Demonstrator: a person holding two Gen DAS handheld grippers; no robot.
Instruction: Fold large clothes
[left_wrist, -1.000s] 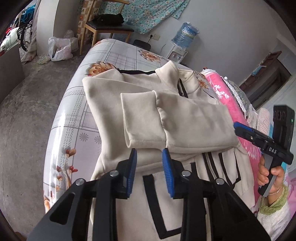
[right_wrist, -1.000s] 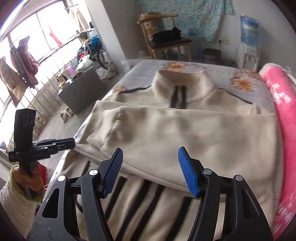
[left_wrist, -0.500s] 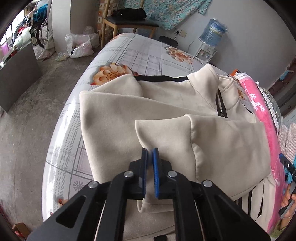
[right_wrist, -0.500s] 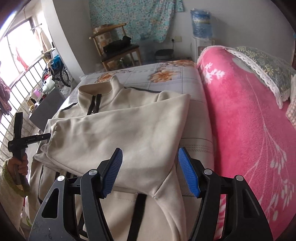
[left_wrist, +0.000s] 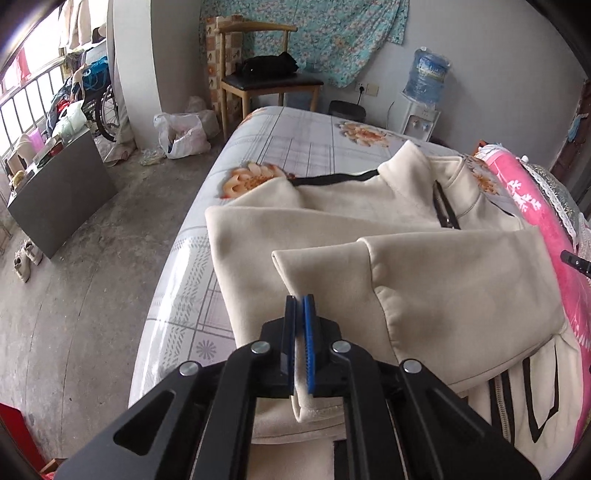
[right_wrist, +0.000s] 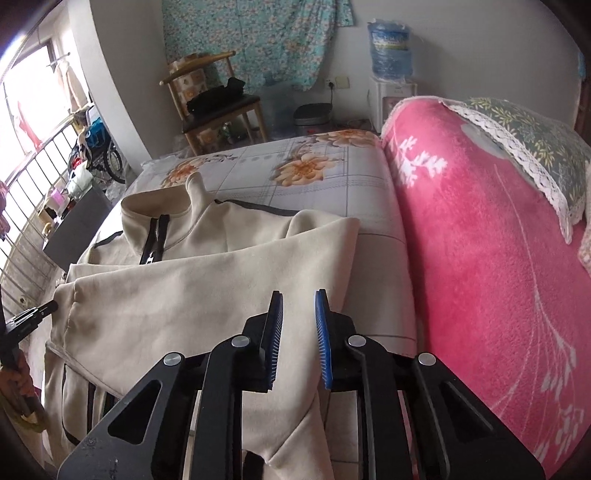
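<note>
The bed (left_wrist: 280, 147), covered by a flowered sheet, is where the cream jacket (left_wrist: 424, 206) is spread, collar away from the cameras and both sleeves already laid across the chest. A pink blanket (right_wrist: 480, 258) is bunched just beside the jacket's right edge. The cuffed sleeve end (left_wrist: 325, 280) is pinched flat in the left gripper (left_wrist: 300, 314), whose jaws are pressed together on the cloth. The right gripper (right_wrist: 299, 325) has just been closing; its jaws stand narrowly apart over the jacket's right fold (right_wrist: 332, 266), and cloth lies between them, apparently not yet clamped. A good fold probably calls for both edges to be gripped firmly and level, then carried together so that the layers are not dragged askew.
</note>
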